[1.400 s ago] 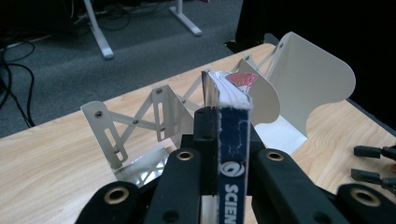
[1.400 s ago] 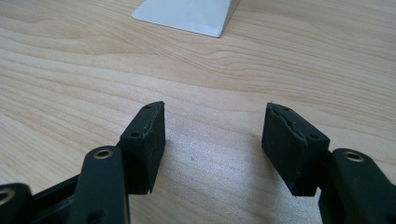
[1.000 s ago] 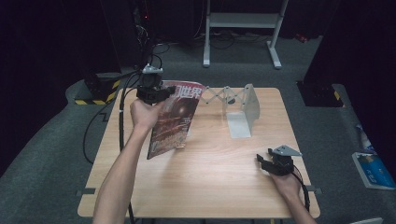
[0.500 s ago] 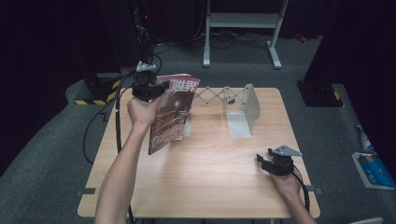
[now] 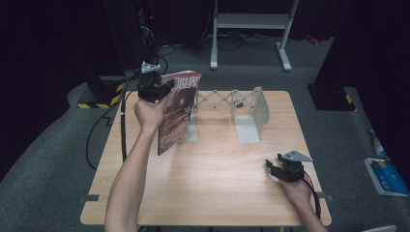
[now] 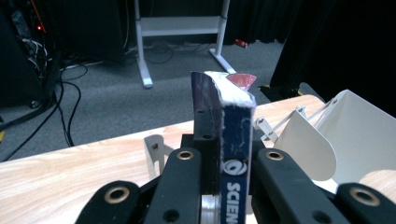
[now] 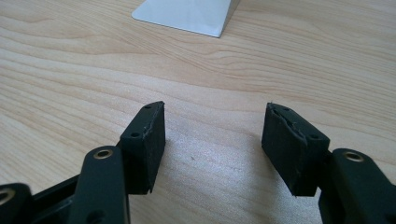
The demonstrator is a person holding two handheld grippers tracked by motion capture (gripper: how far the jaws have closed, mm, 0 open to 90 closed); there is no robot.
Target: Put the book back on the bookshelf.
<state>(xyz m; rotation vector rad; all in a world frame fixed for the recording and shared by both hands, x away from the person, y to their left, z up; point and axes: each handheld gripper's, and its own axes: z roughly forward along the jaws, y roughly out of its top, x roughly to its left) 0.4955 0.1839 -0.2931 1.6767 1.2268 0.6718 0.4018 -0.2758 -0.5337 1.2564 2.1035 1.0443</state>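
Left gripper (image 6: 223, 163) clamps magazine (image 6: 233, 140) spine upright; white bookend (image 6: 345, 135) at right

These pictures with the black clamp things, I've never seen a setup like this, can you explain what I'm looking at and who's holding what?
A person sits at a wooden table and holds a two-jaw gripper in each hand. The high view looks down from above. The other two come from cameras riding on each gripper, looking along its black jaws. The left gripper is lifted and clamped on a magazine, held upright; its own view shows the magazine's spine between the jaws. The right gripper rests low near the table's right edge, jaws apart, holding nothing. On the table stands a white expandable book rack with metal end plates.
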